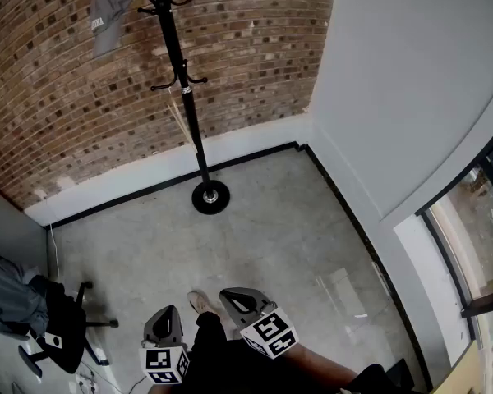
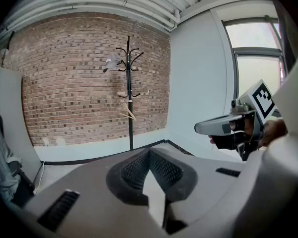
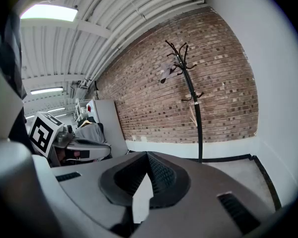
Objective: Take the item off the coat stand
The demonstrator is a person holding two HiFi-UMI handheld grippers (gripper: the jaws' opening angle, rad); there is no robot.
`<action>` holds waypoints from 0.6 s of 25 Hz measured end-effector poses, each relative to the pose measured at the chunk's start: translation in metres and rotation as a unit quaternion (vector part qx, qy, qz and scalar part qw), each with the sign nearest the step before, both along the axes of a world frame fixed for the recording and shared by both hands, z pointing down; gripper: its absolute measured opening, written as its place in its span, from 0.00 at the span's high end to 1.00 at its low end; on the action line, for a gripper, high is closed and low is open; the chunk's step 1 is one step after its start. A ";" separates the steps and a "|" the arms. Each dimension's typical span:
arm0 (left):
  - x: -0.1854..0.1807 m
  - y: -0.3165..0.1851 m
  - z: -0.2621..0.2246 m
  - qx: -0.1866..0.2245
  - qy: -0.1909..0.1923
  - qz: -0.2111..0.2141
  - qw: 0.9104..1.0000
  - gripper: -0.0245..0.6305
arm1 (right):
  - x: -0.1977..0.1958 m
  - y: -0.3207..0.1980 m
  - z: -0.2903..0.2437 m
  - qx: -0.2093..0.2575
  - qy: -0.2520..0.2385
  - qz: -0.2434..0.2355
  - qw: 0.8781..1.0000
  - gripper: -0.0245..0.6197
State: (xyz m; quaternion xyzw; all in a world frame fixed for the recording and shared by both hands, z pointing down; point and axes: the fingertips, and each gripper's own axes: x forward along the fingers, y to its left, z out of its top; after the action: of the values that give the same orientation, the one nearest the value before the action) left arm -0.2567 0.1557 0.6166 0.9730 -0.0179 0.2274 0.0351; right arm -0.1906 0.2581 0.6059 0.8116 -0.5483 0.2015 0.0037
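Observation:
A black coat stand [image 1: 185,97] rises in the corner against the brick wall, on a round base [image 1: 210,197]. A grey cap [image 1: 108,19] hangs from one of its top left hooks; the cap [image 2: 111,63] also shows small in the left gripper view and the cap [image 3: 166,69] in the right gripper view. A pale wooden hanger [image 1: 179,117] dangles from a lower hook. My left gripper [image 1: 164,312] and right gripper [image 1: 234,295] are held low, close to my body, far from the stand. Both are shut with nothing between their jaws.
An office chair [image 1: 62,322] draped with clothing stands at the left. A white wall and a window [image 1: 476,245] run along the right side. Bare concrete floor [image 1: 271,220] lies between me and the stand. My shoe [image 1: 201,304] shows between the grippers.

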 end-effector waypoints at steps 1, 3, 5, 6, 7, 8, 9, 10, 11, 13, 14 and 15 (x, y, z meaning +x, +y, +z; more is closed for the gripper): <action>0.009 -0.005 0.000 -0.001 0.000 0.003 1.000 0.90 | 0.008 -0.005 0.001 -0.003 -0.002 0.002 1.000 0.94; 0.027 -0.016 0.000 -0.003 0.000 0.010 1.000 0.90 | 0.024 -0.017 0.002 -0.007 -0.004 0.005 1.000 0.94; 0.046 -0.032 0.000 -0.004 0.000 0.016 1.000 0.90 | 0.042 -0.034 0.002 -0.011 -0.004 0.007 1.000 0.94; 0.056 -0.041 -0.001 -0.004 0.000 0.017 1.000 0.90 | 0.052 -0.044 0.001 -0.013 -0.003 0.008 1.000 0.94; 0.067 -0.051 -0.002 -0.006 0.001 0.018 1.000 0.90 | 0.062 -0.054 -0.001 -0.015 -0.003 0.007 1.000 0.94; 0.079 -0.062 -0.003 -0.008 0.002 0.019 1.000 0.90 | 0.072 -0.065 -0.003 -0.017 -0.003 0.007 1.000 0.94; 0.090 -0.073 -0.005 -0.009 0.003 0.018 1.000 0.90 | 0.082 -0.078 -0.008 -0.018 -0.003 0.006 1.000 0.94; 0.102 -0.086 -0.008 -0.011 0.004 0.017 1.000 0.90 | 0.091 -0.091 -0.014 -0.017 -0.004 0.005 1.000 0.94; 0.113 -0.099 -0.011 -0.013 0.006 0.015 1.000 0.90 | 0.099 -0.105 -0.020 -0.017 -0.004 0.003 1.000 0.94; 0.137 -0.123 -0.022 -0.018 0.015 0.011 1.000 0.90 | 0.119 -0.133 -0.030 -0.019 -0.002 -0.003 1.000 0.94; 0.149 -0.135 -0.029 -0.021 0.022 0.011 0.999 0.90 | 0.130 -0.146 -0.034 -0.019 -0.002 -0.005 1.000 0.94; 0.161 -0.146 -0.037 -0.021 0.031 0.011 0.999 0.90 | 0.141 -0.159 -0.038 -0.020 -0.001 -0.006 1.000 0.94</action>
State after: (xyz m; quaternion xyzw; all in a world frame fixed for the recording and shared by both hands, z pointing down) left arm -0.0957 0.0099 0.5799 0.9787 -0.0013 0.1983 0.0537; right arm -0.0492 0.0989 0.5681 0.8077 -0.5493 0.2133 0.0202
